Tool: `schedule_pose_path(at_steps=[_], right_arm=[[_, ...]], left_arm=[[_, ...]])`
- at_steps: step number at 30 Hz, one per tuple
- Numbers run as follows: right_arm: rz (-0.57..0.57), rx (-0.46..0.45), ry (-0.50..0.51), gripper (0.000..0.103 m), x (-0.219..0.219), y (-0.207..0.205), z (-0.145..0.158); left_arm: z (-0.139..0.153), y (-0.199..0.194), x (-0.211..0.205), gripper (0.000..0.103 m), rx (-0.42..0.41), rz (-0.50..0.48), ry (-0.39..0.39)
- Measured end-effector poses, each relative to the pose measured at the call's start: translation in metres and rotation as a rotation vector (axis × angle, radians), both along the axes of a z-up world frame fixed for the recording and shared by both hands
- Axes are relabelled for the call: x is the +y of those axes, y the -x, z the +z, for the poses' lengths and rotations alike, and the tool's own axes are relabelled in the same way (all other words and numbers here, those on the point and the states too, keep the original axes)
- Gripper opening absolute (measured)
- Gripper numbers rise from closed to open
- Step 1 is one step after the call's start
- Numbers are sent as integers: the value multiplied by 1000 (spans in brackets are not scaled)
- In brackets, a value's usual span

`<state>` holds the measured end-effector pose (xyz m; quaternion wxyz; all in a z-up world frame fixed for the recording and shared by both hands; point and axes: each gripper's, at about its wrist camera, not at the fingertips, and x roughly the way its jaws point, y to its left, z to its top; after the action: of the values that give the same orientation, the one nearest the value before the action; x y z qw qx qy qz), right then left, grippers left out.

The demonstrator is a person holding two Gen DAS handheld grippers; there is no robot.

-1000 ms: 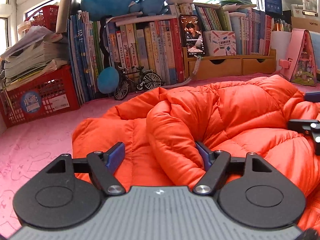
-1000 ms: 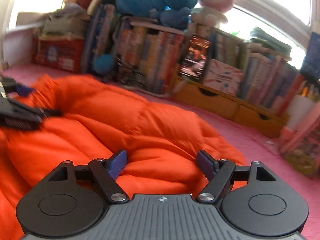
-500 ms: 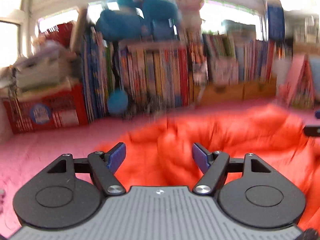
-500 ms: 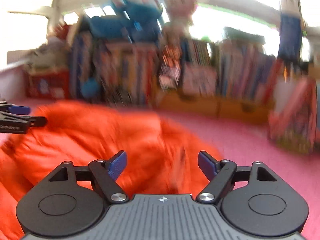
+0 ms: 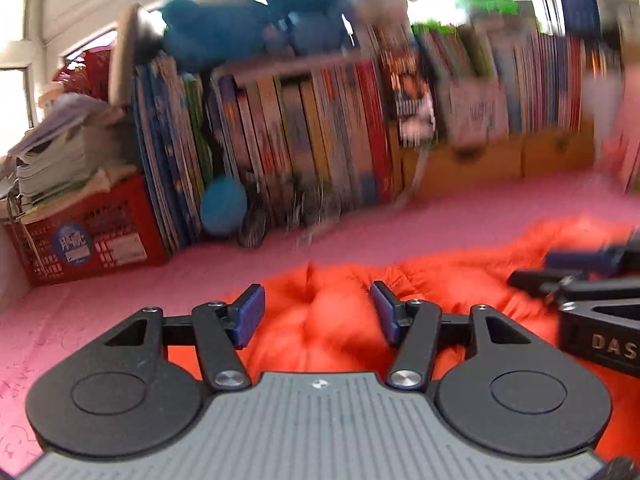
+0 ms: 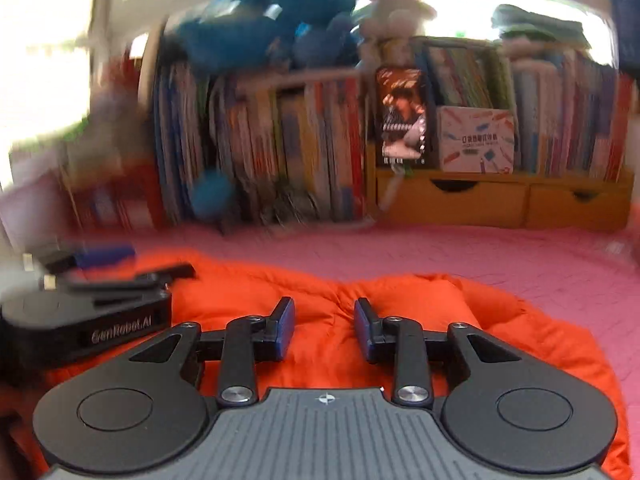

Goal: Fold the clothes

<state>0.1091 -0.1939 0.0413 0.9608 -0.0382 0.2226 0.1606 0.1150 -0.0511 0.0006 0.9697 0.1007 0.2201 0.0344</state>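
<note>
A puffy orange down jacket (image 5: 460, 280) lies bunched on the pink cover (image 5: 120, 304). My left gripper (image 5: 317, 314) is low over its near left part. Its jaws are closing, with a quilted bulge of the jacket between the blue pads. In the right wrist view the jacket (image 6: 440, 300) fills the foreground. My right gripper (image 6: 324, 328) is over its near edge, jaws closing to a narrow gap with orange fabric between them. Whether any pad presses the fabric is unclear. Each gripper shows in the other's view: the right gripper (image 5: 534, 269), the left gripper (image 6: 160, 260).
A row of upright books (image 5: 312, 140) and wooden drawers (image 6: 452, 200) line the back. A red crate (image 5: 88, 240) stacked with papers stands at the far left. Blue plush toys (image 5: 248, 20) sit on top of the books. Bare pink cover (image 6: 480, 256) lies beyond the jacket.
Both grippers have drawn back to the jacket's near side, so more pink cover shows beyond it. Both pairs of jaws have narrowed, the right far more. The two grippers are now close side by side.
</note>
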Motion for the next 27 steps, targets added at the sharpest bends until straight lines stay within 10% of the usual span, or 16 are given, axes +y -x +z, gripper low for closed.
schedule_pose_path(at_steps=[10, 27], right_arm=[[-100, -33, 299, 34, -2, 3, -23], [-145, 44, 227, 53, -36, -9, -22]], left_arm=[[-13, -2, 8, 63, 65, -44, -78], [-14, -11, 25, 73, 112, -52, -14]])
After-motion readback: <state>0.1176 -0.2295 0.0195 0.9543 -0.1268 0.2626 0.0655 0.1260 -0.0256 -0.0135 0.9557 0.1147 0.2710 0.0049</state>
